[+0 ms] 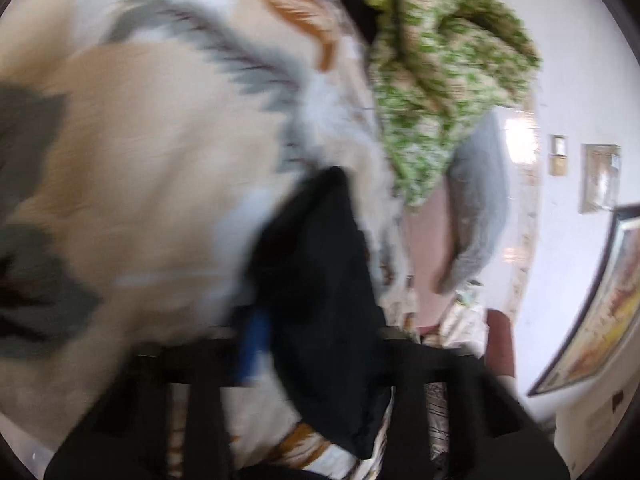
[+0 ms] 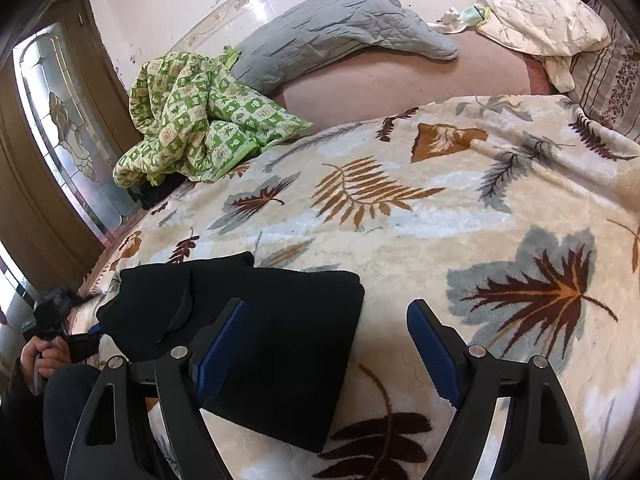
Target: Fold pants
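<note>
Black pants [image 2: 256,332], folded into a rectangle, lie on the leaf-print blanket [image 2: 420,216] under the right gripper [image 2: 324,344] with its fingers spread, while the left gripper [image 1: 280,344] pinches the pants' edge, blurred in its own view.

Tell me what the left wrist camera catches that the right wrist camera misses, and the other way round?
Only the left view shows framed pictures on the wall. Only the right view shows a glass-panelled door, a cream pillow, the open right tool and the person's hand gripping the left tool's handle. Both show the black pants, the leaf-print blanket, the green quilt and the grey pillow.
</note>
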{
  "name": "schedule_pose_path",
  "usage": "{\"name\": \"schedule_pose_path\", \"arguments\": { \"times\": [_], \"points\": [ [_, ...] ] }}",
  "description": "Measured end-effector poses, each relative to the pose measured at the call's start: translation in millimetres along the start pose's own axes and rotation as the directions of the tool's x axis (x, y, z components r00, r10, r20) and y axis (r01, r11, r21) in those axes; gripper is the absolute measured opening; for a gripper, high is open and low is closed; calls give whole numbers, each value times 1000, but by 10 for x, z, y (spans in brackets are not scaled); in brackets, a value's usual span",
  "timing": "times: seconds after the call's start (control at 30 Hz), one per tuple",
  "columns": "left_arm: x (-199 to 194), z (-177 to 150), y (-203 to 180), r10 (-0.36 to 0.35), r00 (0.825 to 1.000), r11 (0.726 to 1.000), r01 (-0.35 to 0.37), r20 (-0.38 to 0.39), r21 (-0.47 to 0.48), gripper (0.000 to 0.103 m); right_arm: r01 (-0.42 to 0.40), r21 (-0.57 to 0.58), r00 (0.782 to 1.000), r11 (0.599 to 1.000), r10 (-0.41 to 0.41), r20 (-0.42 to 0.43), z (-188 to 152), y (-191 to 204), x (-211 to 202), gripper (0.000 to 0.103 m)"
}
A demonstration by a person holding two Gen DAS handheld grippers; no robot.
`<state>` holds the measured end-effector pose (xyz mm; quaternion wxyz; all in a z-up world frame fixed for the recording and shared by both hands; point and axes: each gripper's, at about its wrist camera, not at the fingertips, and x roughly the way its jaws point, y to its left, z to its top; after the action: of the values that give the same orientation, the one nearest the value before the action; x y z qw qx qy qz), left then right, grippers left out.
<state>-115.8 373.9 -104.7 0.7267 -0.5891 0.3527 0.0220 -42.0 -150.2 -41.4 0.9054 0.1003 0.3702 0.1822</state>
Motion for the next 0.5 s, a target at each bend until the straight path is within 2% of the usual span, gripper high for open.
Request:
{"name": "schedule_pose_path", "arguments": {
  "times": [0.1, 0.17, 0.23, 0.27, 0.33, 0.37, 0.4, 0.43, 0.5],
  "points": [
    [-14, -22, 9, 24, 1000, 999, -24, 1, 21, 9, -4, 6, 1000, 1000, 4, 3, 7, -7, -12, 83],
    [-39, -57, -184, 86, 996, 989, -88, 22, 118, 8, -6, 17, 1000, 1000, 6, 9, 16, -28, -29, 83],
    [-100, -148, -534, 127, 989, 947, -144, 76, 288, 8, -15, 48, 1000, 999, 15, 13, 29, -74, -43, 83],
    [-134, -226, -702, 140, 985, 911, -169, 106, 375, 8, -20, 69, 1000, 997, 19, 15, 34, -109, -49, 83],
    [-163, -485, -1132, 132, 979, 805, -198, 156, 559, 8, -29, 117, 999, 993, 27, 18, 47, -191, -53, 83],
    [-161, -607, -1296, 115, 980, 760, -193, 164, 620, 8, -32, 140, 999, 990, 30, 20, 45, -230, -59, 83],
    [-156, -807, -1507, 83, 983, 698, -173, 161, 695, 8, -33, 162, 999, 986, 30, 21, 49, -272, -61, 83],
    [-132, -965, -1663, 61, 987, 651, -154, 150, 743, 8, -30, 183, 999, 983, 26, 22, 54, -314, -66, 83],
    [-58, -1215, -1887, 26, 994, 596, -99, 103, 797, 8, -17, 209, 1000, 978, 13, 24, 60, -374, -86, 83]
  ]
}}
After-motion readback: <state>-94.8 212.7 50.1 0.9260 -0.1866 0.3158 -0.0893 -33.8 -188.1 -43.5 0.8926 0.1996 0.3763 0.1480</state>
